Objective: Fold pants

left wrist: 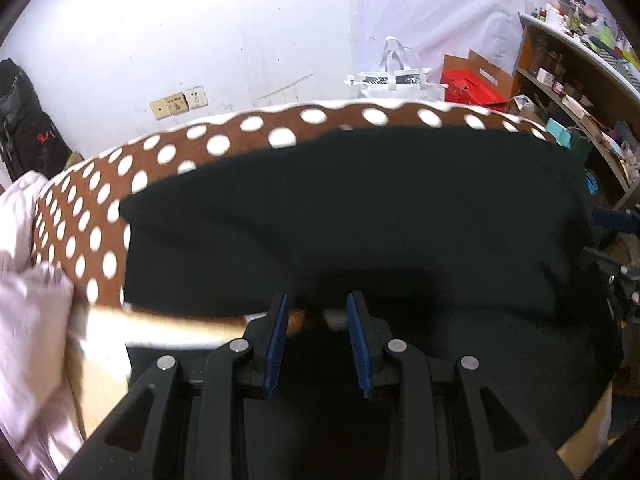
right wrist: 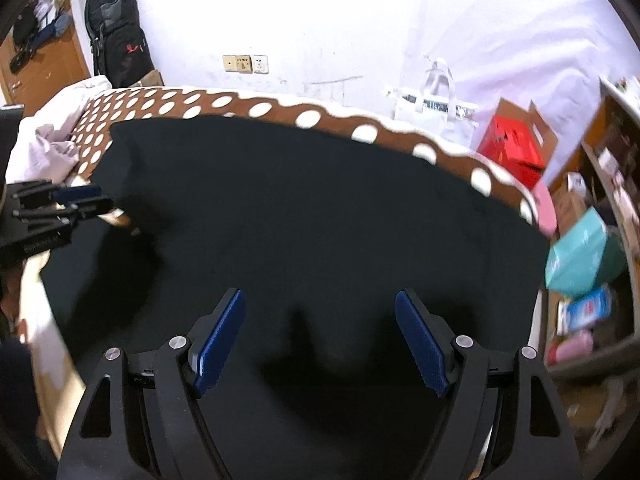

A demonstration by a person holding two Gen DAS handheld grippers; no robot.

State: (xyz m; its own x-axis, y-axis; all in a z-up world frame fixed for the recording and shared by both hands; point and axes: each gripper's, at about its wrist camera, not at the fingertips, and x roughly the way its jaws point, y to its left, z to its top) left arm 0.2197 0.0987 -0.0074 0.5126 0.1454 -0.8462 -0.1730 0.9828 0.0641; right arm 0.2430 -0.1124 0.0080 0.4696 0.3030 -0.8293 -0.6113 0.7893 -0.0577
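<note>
Black pants [left wrist: 360, 216] lie spread flat over the brown polka-dot cover [left wrist: 100, 208], filling most of it. Left gripper [left wrist: 316, 320] sits low at the pants' near left edge, fingers moderately parted, nothing visibly pinched between them. Right gripper [right wrist: 320, 340] hovers over the pants' near middle, fingers spread wide, holding nothing. Lilac cloth [left wrist: 28, 300] bunched left of the pants.

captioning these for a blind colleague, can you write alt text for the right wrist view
The right gripper hovers open, its blue-padded fingers spread wide above black pants laid flat on a brown polka-dot cover. At the left edge, the left gripper reaches the pants' side. A black backpack, white bag and red box stand by the white wall behind.
</note>
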